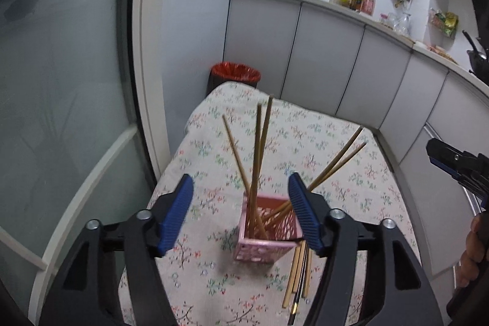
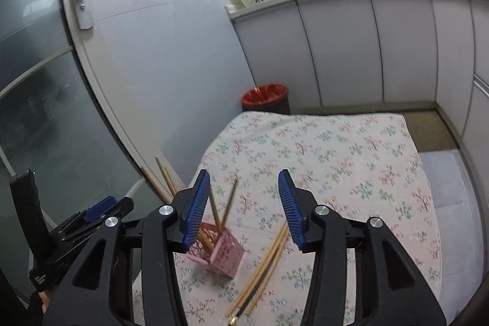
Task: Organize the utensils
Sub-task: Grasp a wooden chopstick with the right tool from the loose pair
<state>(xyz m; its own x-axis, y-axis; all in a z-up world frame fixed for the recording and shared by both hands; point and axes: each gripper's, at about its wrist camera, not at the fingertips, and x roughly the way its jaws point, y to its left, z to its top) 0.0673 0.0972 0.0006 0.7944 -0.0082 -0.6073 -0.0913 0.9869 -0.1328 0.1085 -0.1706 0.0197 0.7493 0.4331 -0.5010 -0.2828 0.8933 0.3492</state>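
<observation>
A pink lattice holder (image 1: 265, 229) stands on the floral tablecloth (image 1: 321, 155) with several wooden chopsticks (image 1: 259, 148) sticking up out of it. More loose chopsticks (image 1: 298, 274) lie on the cloth just right of the holder. My left gripper (image 1: 241, 216) is open and empty, hovering above the holder. In the right wrist view the holder (image 2: 221, 249) sits low left, partly behind the left finger, with the loose chopsticks (image 2: 262, 268) beside it. My right gripper (image 2: 244, 210) is open and empty above them. The right gripper also shows at the left view's right edge (image 1: 458, 167).
A bin with a red liner (image 1: 235, 74) stands behind the table's far edge. Grey cabinets (image 1: 336, 51) with a cluttered counter run along the right. A frosted glass door (image 2: 36, 100) with a handle is on the left. Two more sticks (image 2: 165, 179) lean by the door frame.
</observation>
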